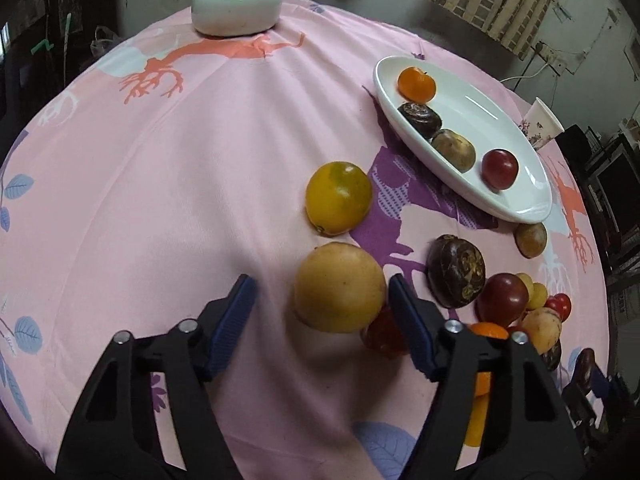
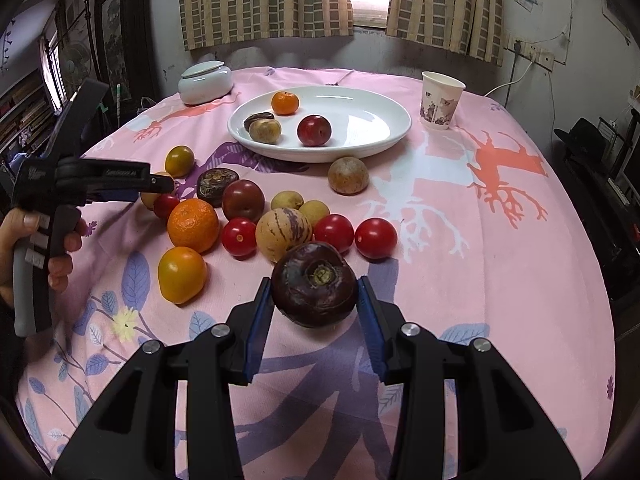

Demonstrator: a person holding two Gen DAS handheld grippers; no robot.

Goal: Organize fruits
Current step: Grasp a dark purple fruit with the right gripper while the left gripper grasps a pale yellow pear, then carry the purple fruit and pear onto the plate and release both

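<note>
In the left wrist view my left gripper stands open around a tan round fruit lying on the pink cloth. Its right pad touches the fruit and its left pad is a gap away. My right gripper is shut on a dark purple fruit, held just above the cloth. The white oval plate holds a mandarin, a red plum and two brownish fruits. Loose tomatoes, a striped melon and a big mandarin lie before it.
A lidded white jar stands at the far left of the table and a paper cup right of the plate. A yellow-green citrus and a dark brown fruit lie close to the left gripper. A hand holds that gripper.
</note>
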